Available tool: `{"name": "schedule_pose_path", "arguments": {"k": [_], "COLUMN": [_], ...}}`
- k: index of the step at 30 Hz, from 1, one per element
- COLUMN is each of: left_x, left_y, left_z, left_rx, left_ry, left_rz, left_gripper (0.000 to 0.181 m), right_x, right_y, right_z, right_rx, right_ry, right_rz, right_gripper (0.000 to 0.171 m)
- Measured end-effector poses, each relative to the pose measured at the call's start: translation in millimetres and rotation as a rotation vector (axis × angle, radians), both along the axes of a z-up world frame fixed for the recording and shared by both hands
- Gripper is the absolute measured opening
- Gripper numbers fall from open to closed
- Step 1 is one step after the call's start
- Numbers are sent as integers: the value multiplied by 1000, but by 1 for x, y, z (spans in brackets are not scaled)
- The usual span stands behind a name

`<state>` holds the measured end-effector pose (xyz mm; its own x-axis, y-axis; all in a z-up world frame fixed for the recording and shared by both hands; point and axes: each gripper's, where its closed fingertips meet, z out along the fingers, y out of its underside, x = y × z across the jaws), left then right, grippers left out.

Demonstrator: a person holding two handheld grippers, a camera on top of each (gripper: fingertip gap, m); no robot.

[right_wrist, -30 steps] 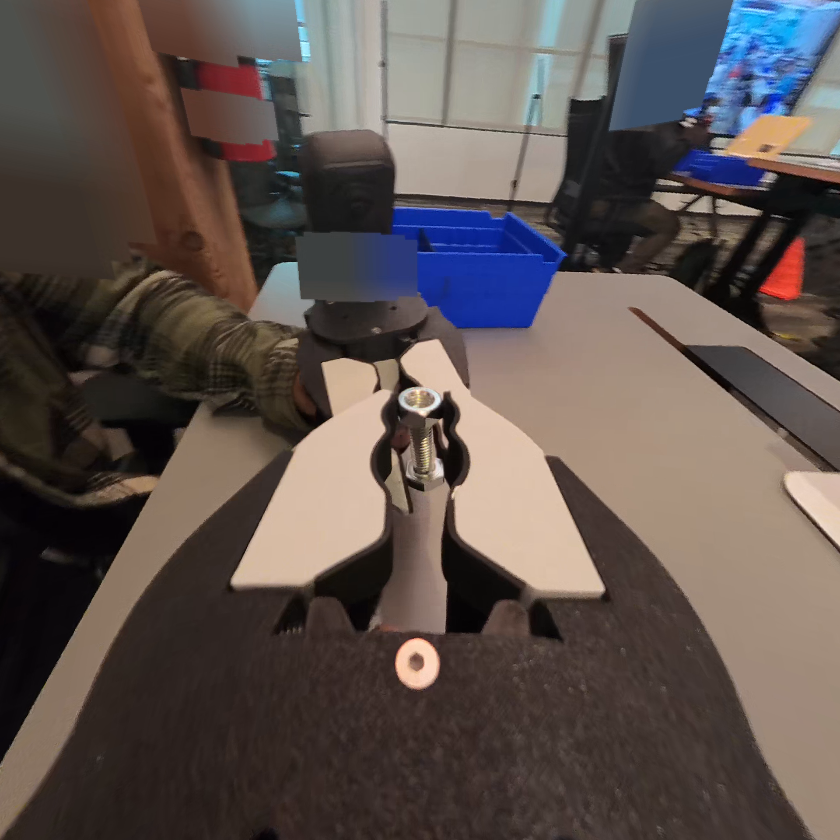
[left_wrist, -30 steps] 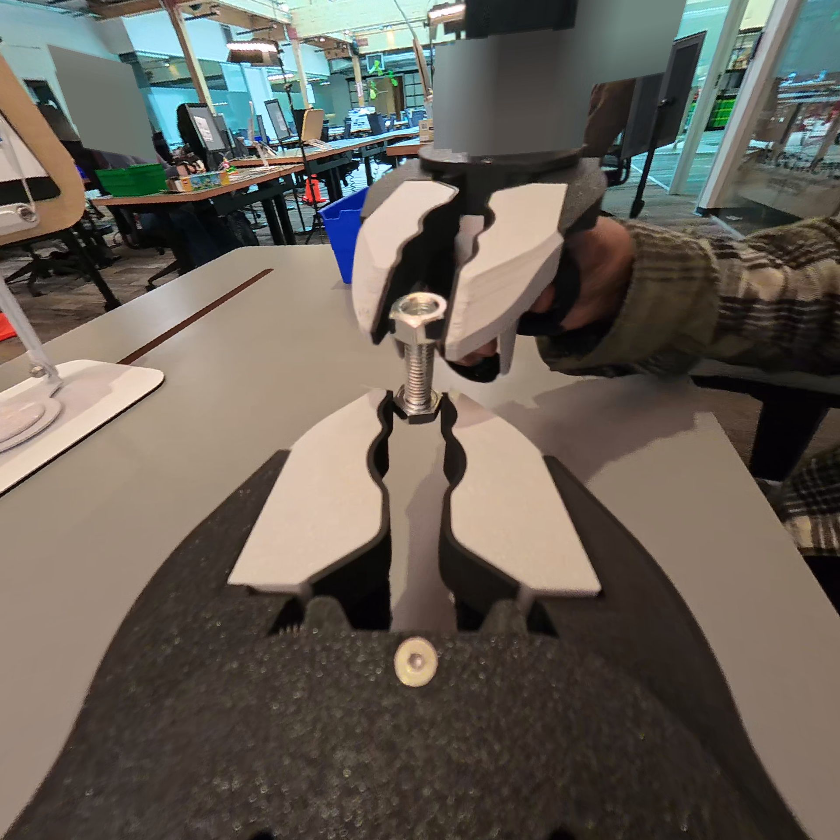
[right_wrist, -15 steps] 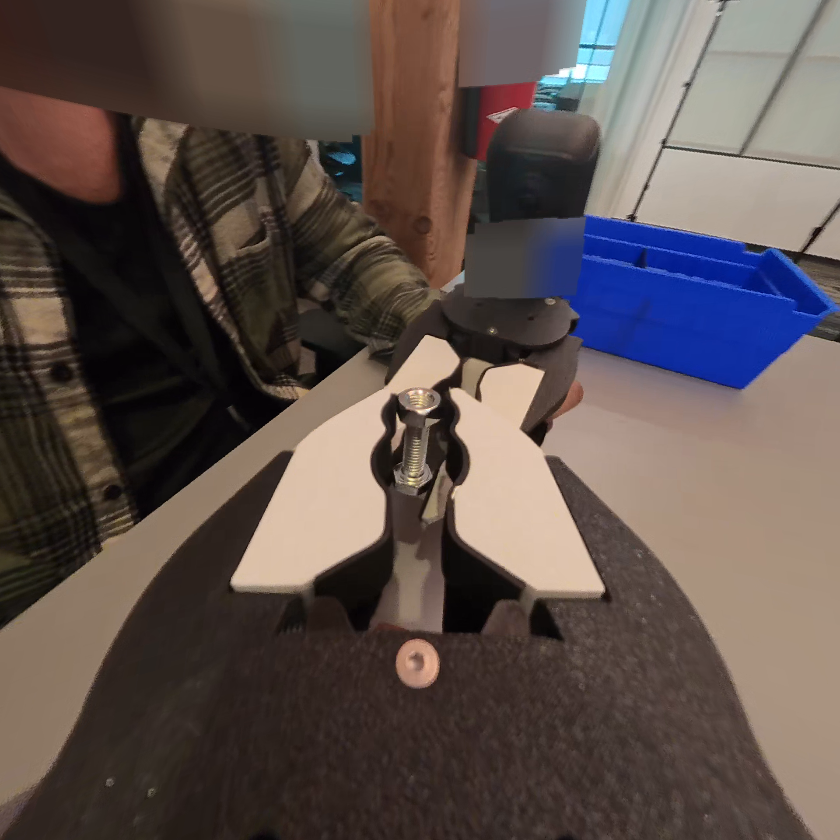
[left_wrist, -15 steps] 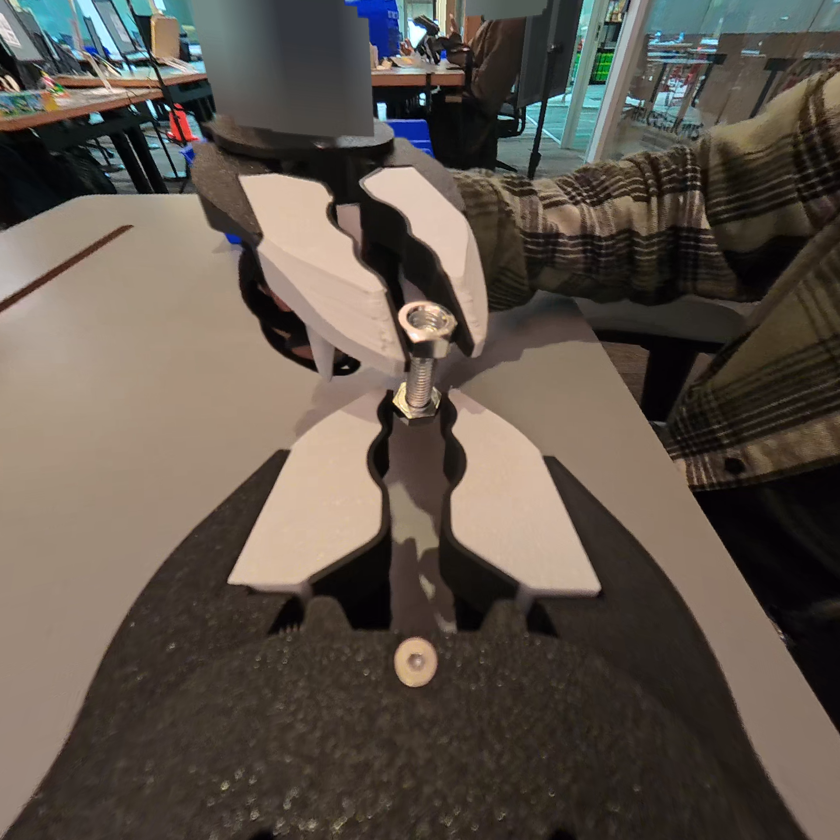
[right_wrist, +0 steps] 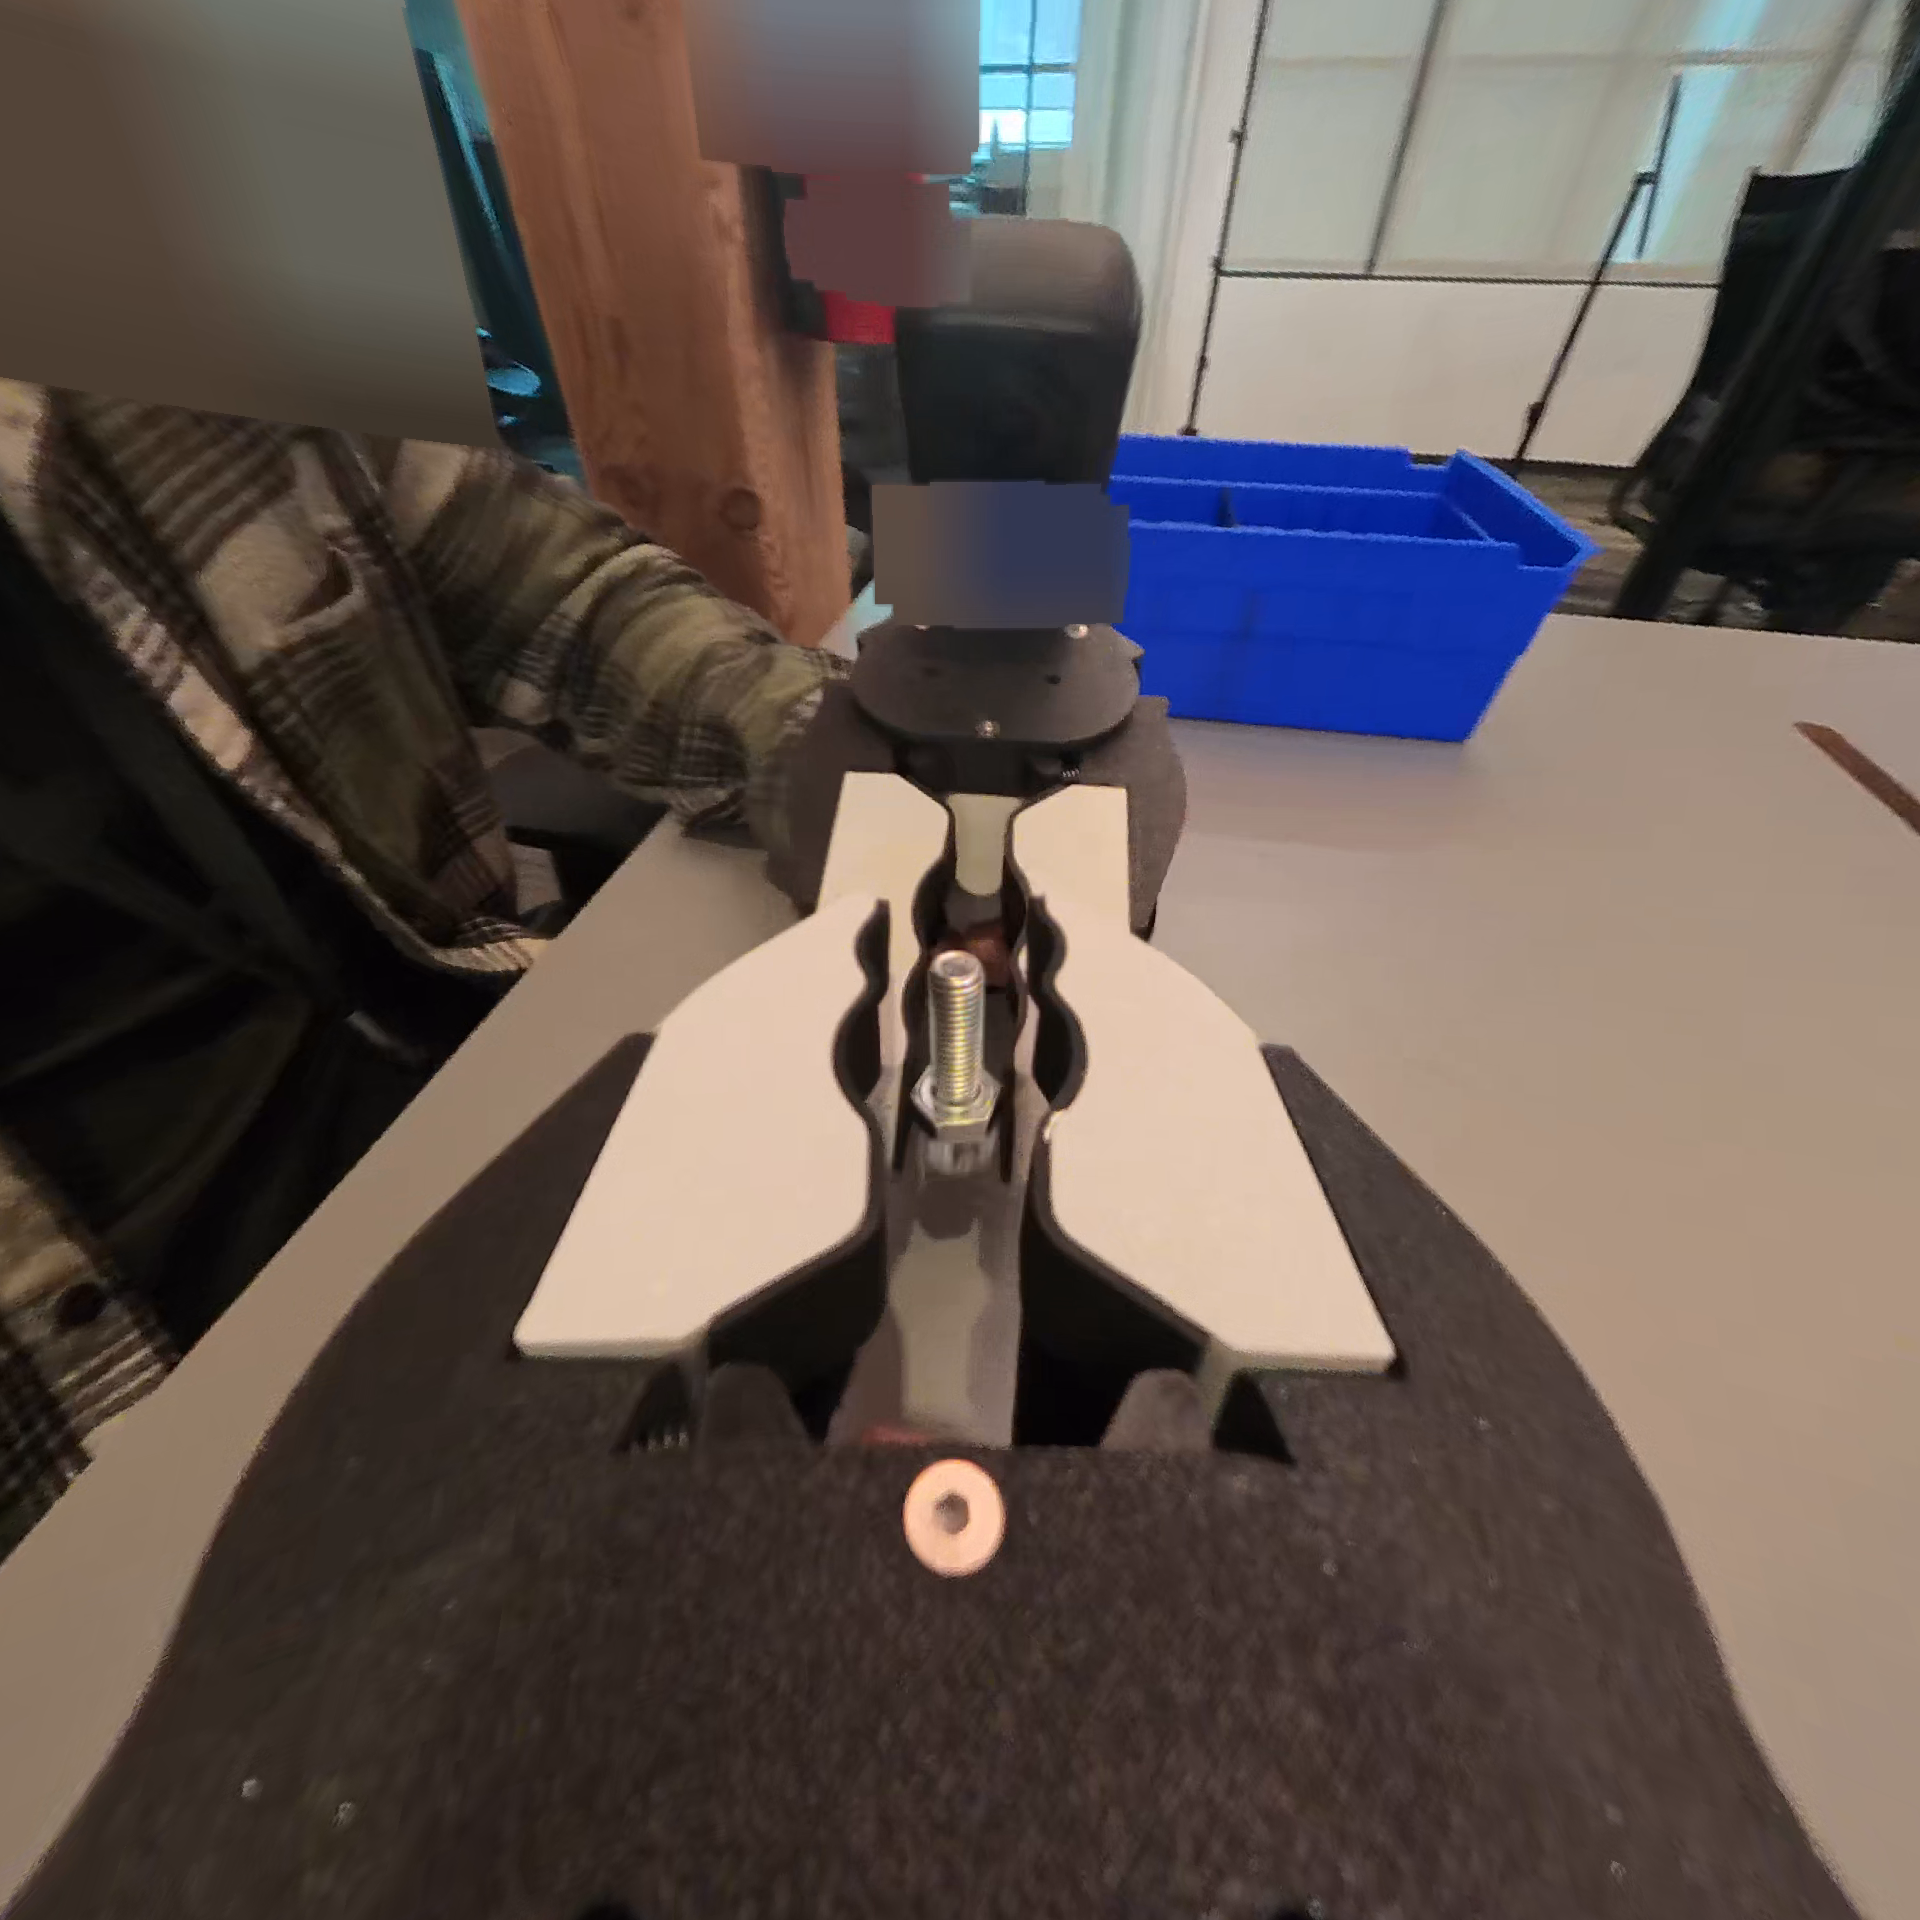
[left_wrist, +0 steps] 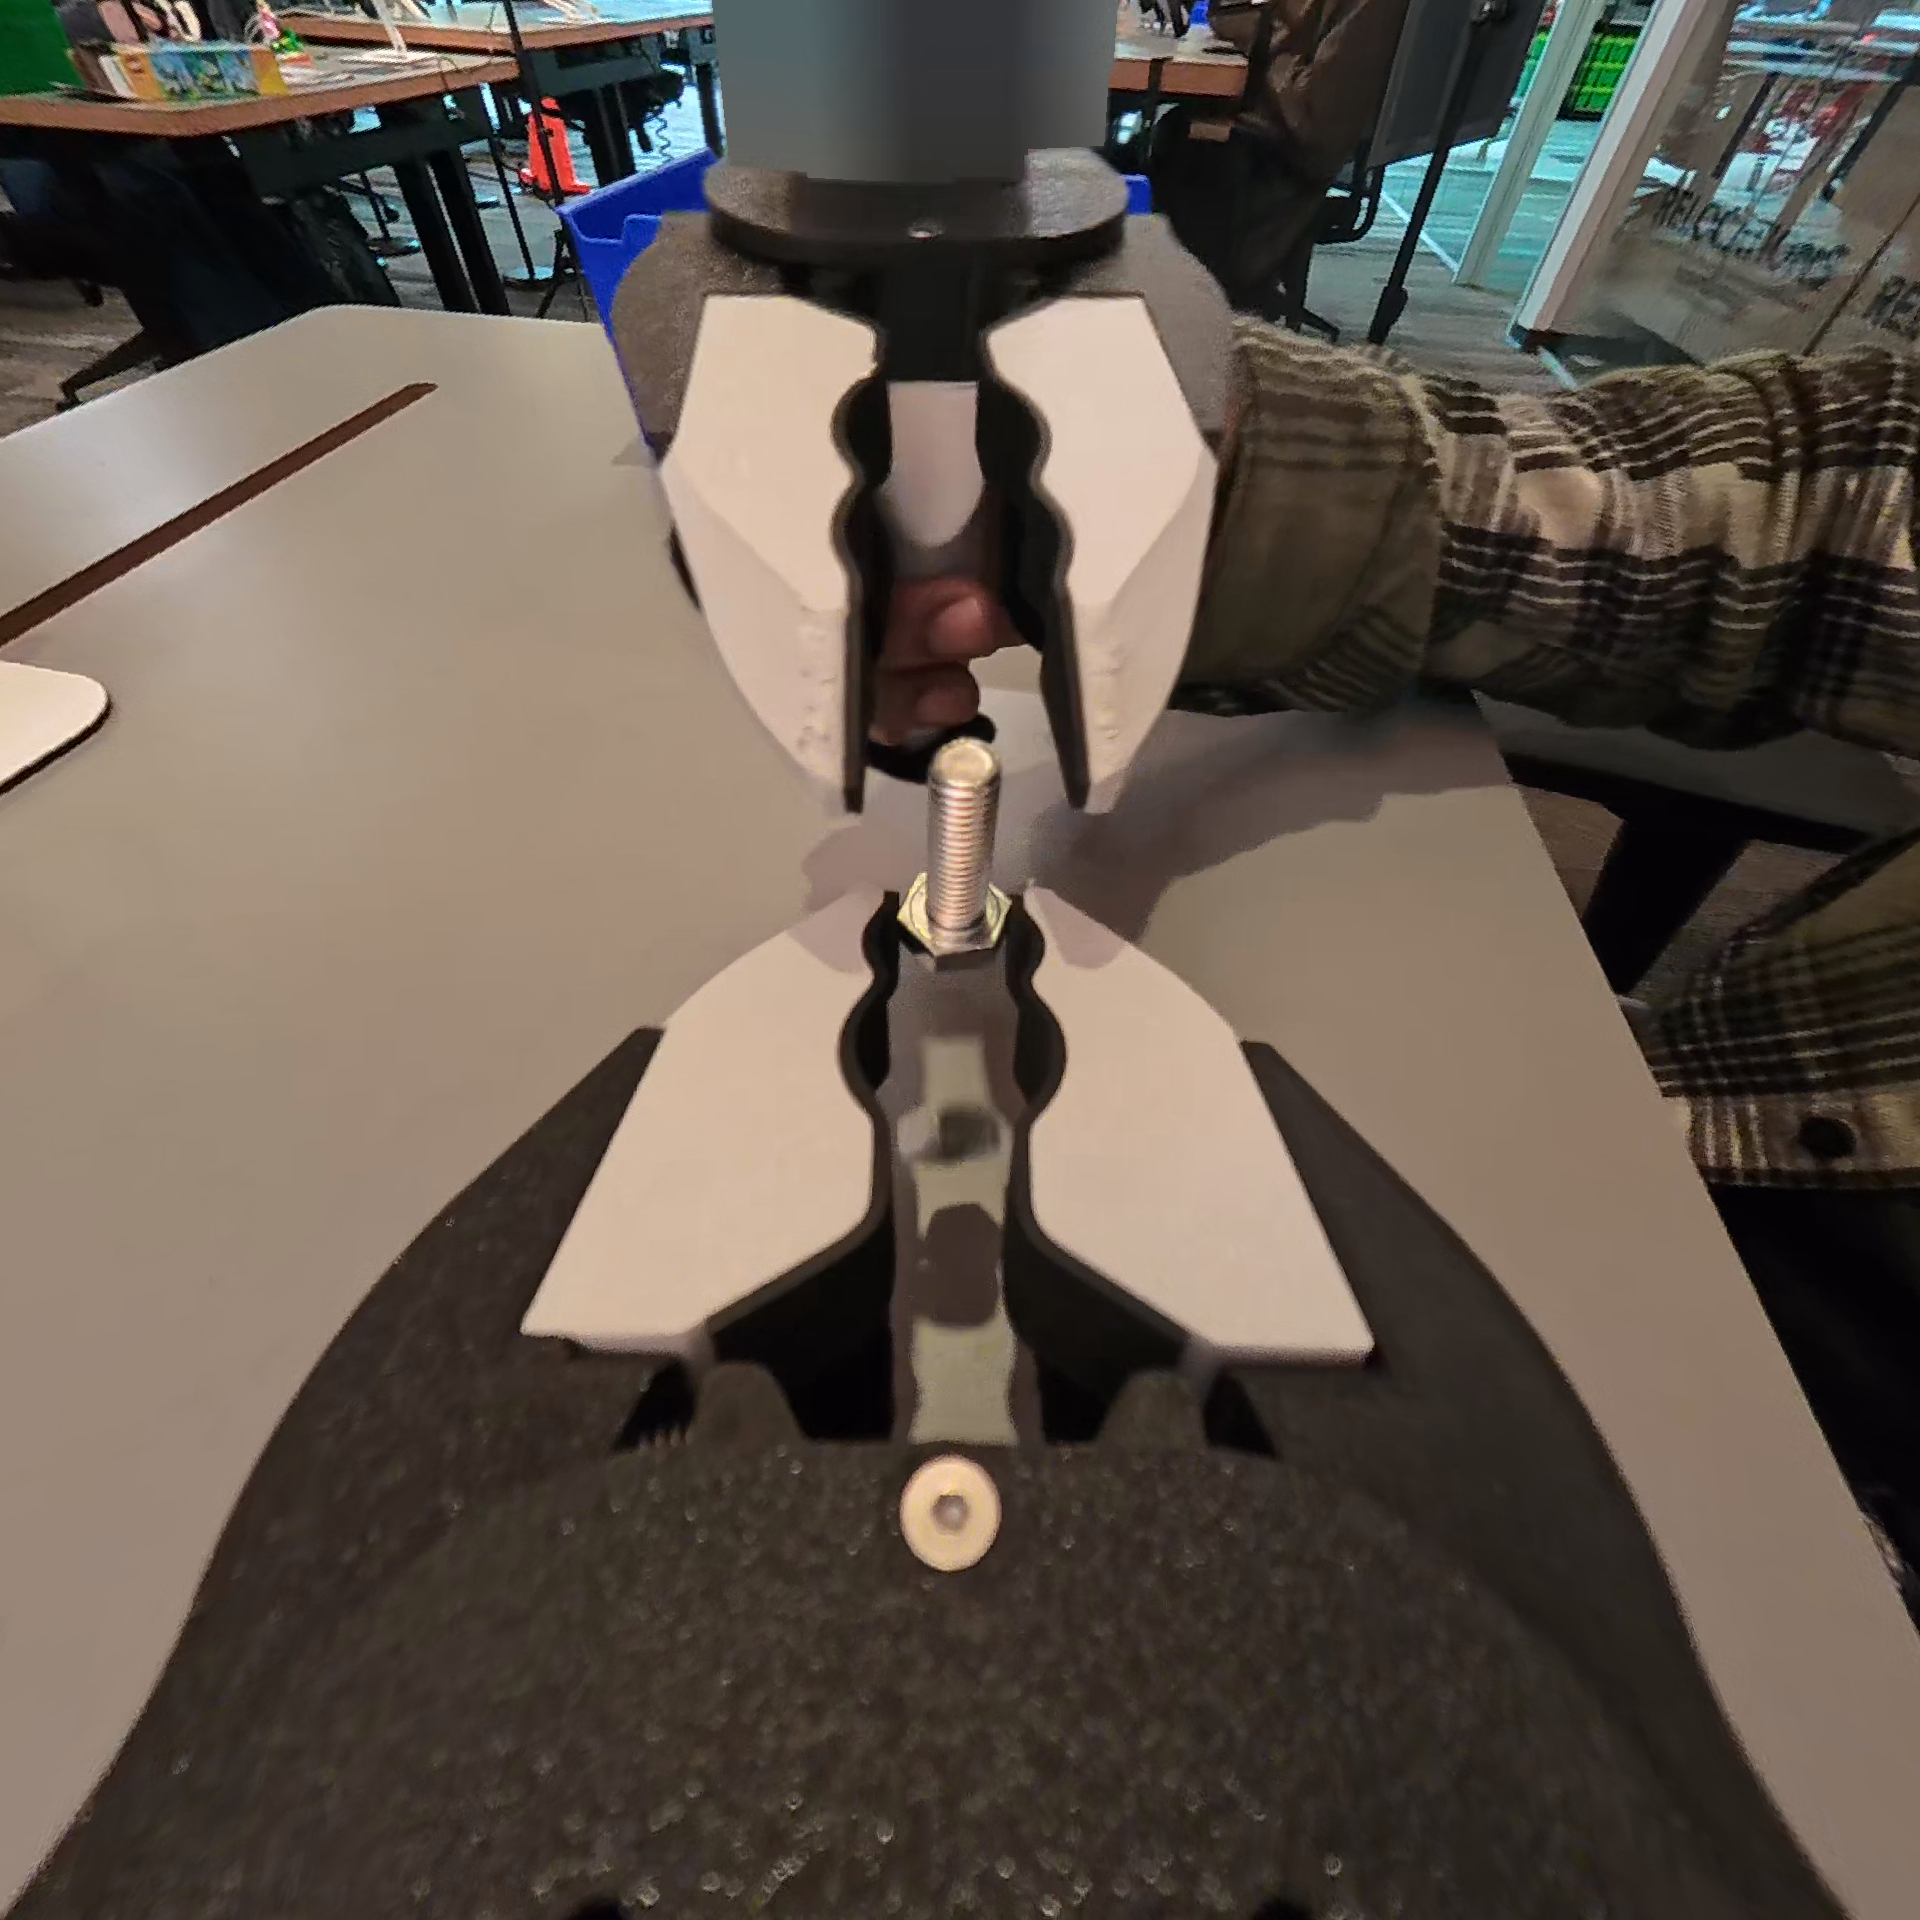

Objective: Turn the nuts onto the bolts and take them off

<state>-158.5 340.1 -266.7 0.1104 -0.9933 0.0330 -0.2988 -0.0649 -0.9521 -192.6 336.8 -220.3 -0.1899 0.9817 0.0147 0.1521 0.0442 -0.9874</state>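
Note:
A silver bolt stands upright over the grey table. My left gripper is shut on its hex base. The threaded end is bare; no nut shows on it or elsewhere. My right gripper faces the left one, open and empty, its tips either side of the bolt's top without touching. In the right wrist view the bolt stands between the right gripper's spread fingers, with the left gripper's body behind.
A blue bin stands at the table's far edge, also in the left wrist view. A white base plate lies at the left. A plaid sleeve reaches in from the right. A wooden post stands behind. The left gripper's tips are roughly 5 cm from the right gripper's.
The right gripper was shut on a nut at the bolt's top; it has opened and the nut is gone from sight. Both views have swung around. The left gripper still holds the bolt.

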Motion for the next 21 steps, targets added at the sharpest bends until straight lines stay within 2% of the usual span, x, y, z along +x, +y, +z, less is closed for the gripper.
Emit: {"name": "schedule_pose_path", "arguments": {"k": [7,12,17,21], "left_x": [-9,-22,-39,-49], "left_y": [16,38,55,58], "left_z": [-2,6,30,42], "left_rx": [-6,-47,-82,-84], "left_ry": [13,-61,-211,-288], "left_rz": [88,193,274,270], "left_gripper": [19,19,20,20], "right_x": [18,36,51,48], "right_y": [19,43,70,79], "right_z": [0,-4,15,14], "right_rx": [-18,-29,35,97], "right_ry": [44,61,144,169], "right_rz": [-155,-347,-641,-698], "right_gripper": [20,24,28,26]}}
